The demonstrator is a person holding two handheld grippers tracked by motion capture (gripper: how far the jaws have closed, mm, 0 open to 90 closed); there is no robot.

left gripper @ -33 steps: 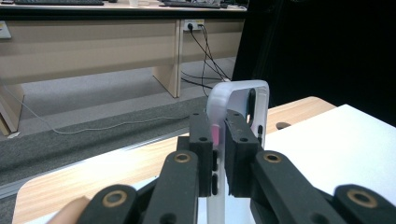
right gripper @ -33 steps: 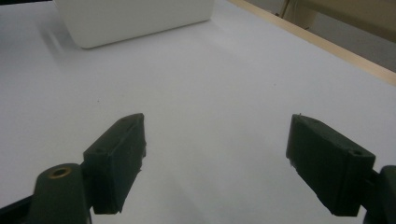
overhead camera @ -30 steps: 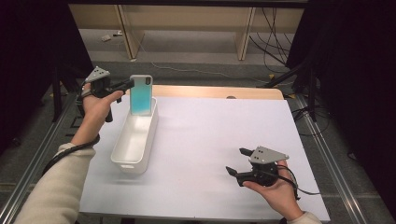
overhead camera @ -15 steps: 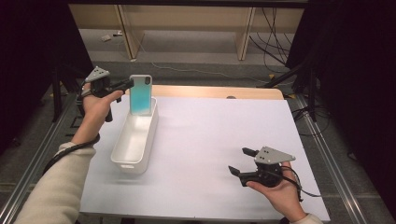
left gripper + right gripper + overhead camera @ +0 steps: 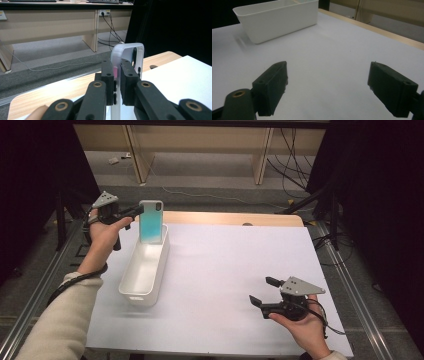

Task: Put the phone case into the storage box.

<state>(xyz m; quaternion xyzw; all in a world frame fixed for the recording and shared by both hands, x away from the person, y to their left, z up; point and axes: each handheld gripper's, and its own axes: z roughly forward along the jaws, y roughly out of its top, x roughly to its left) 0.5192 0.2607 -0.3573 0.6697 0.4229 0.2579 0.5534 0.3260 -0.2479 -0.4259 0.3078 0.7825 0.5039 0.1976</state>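
Observation:
A phone in a teal case (image 5: 150, 222) stands upright at the far end of the white bin (image 5: 131, 287), its lower end inside the bin. My left gripper (image 5: 140, 210) is shut on the phone's upper left edge. In the left gripper view the two black jaws pinch the translucent case (image 5: 126, 53) edge-on, my left gripper (image 5: 117, 75) closed around it. My right gripper (image 5: 261, 291) rests low over the white mat at the near right, jaws wide open with nothing between them. The right gripper view shows my right gripper (image 5: 327, 87) above bare mat, the white bin (image 5: 277, 18) farther off.
A white mat (image 5: 235, 260) covers the wooden table (image 5: 235, 218). Metal rails run along both table sides. Beyond the far edge lie a grey floor, desk legs and cables.
My right gripper has drifted slightly toward the near right. The left gripper and the phone have stayed in place.

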